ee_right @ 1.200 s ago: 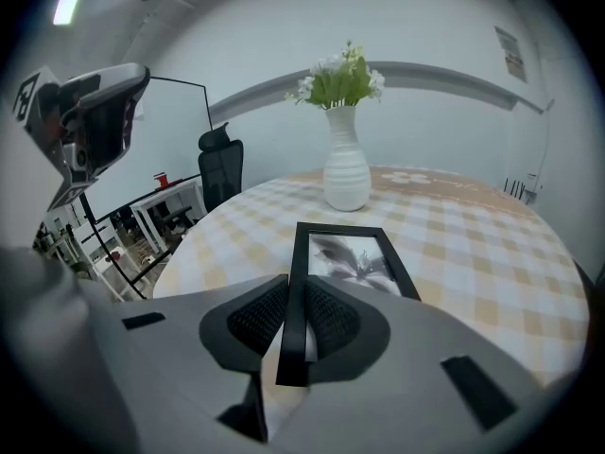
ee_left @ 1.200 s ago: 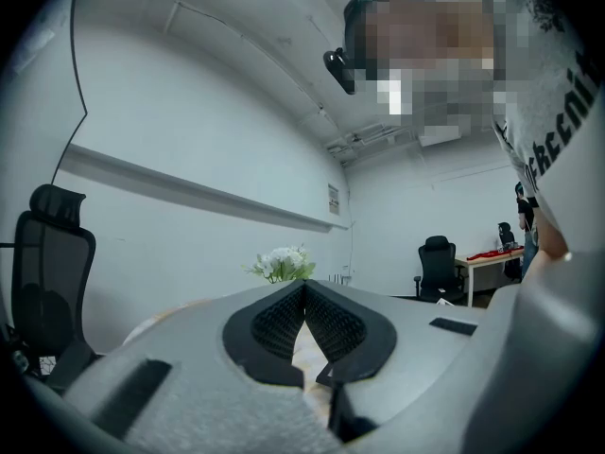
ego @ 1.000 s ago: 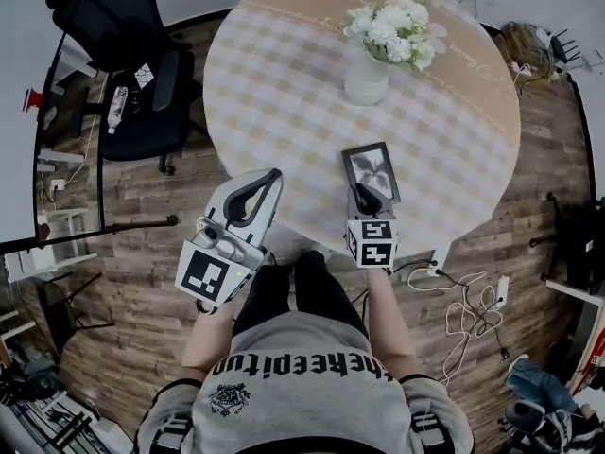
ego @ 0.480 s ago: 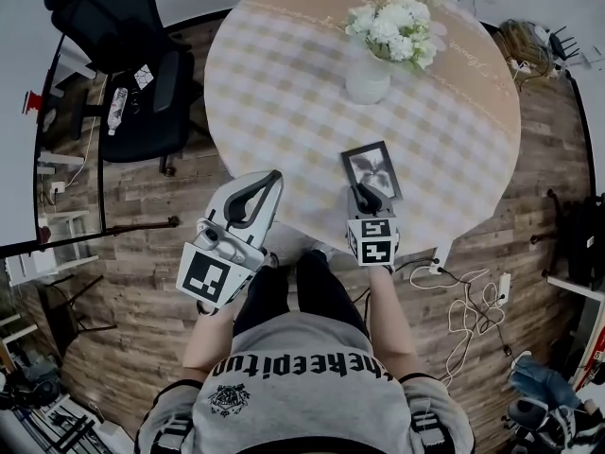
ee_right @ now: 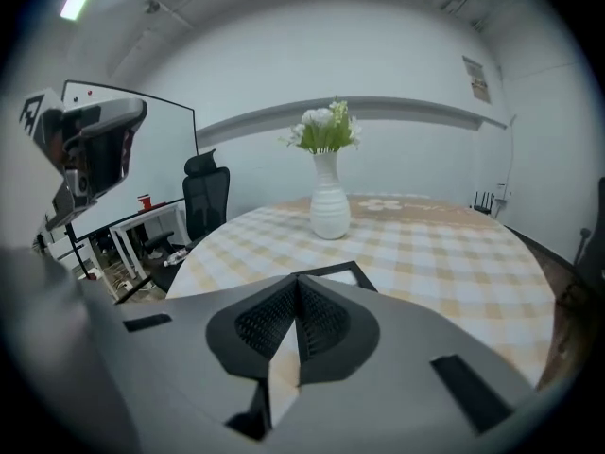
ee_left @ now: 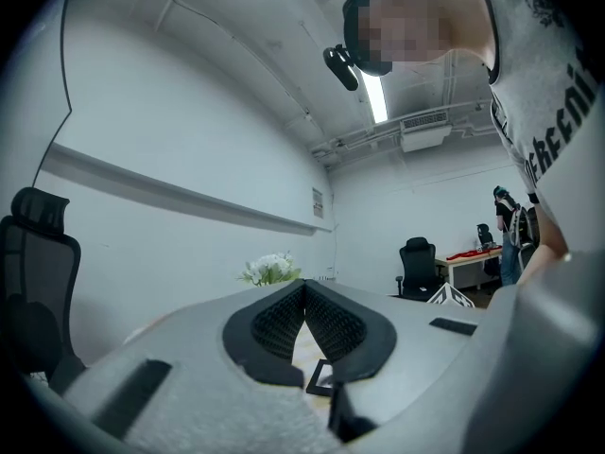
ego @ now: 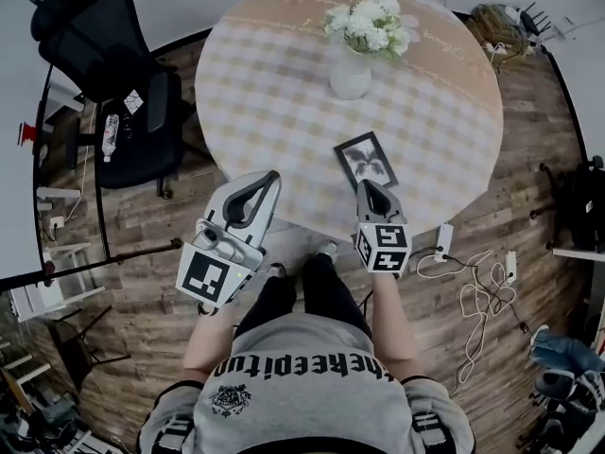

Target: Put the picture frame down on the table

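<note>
The black picture frame (ego: 365,159) with a grey flower print lies flat on the round checked table (ego: 284,83), near its front edge. My right gripper (ego: 368,188) hovers just short of the frame's near edge, jaws shut with nothing between them. In the right gripper view the frame (ee_right: 346,272) shows just beyond the closed tips (ee_right: 298,279). My left gripper (ego: 270,178) hangs at the table's front left edge, off the frame, also shut and empty; its closed tips (ee_left: 304,283) point over the table.
A white vase (ego: 351,74) of white flowers (ego: 369,22) stands mid-table behind the frame. A black office chair (ego: 113,74) is left of the table. A power strip (ego: 440,244) and cables lie on the wood floor at the right.
My right gripper has drawn back toward me, off the frame's near edge; the frame stays flat on the table. The left gripper has barely moved.
</note>
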The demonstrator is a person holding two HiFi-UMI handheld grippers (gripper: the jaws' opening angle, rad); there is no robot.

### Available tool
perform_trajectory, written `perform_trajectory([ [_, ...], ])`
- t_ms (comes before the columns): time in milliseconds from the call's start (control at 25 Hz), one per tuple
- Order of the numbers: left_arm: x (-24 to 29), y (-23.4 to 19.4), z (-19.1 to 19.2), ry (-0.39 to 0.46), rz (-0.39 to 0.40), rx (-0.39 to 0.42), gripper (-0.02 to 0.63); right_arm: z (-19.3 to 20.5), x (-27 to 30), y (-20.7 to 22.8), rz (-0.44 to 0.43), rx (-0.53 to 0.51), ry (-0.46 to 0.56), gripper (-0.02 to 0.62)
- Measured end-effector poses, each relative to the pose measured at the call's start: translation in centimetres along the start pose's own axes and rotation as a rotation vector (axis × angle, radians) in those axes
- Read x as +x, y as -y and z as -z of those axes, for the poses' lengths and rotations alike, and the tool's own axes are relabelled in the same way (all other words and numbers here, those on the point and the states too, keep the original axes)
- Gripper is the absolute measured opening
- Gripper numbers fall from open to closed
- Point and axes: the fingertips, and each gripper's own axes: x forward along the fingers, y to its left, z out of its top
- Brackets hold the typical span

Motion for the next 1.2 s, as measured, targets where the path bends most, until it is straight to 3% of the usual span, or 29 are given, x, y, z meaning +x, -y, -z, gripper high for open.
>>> perform_trajectory([
  [280,-1.7,1.5,-1.8,0.037,0.1,0.014,0.015,-4.4,-5.6,-3.0,0.001,0.027,0.167,0.006],
  [600,-4.6,3.8,-3.8,0.083,0.207,0.016,0.015,-7.7,-12.7,-6.0,0.06,0.04,0.341,0.006],
  [1200,-9.0,7.2,-6.5,0.138,0.318,0.039,0.015,-9.4,-20.6,-11.0,0.131,0.019,0.496,0.006],
])
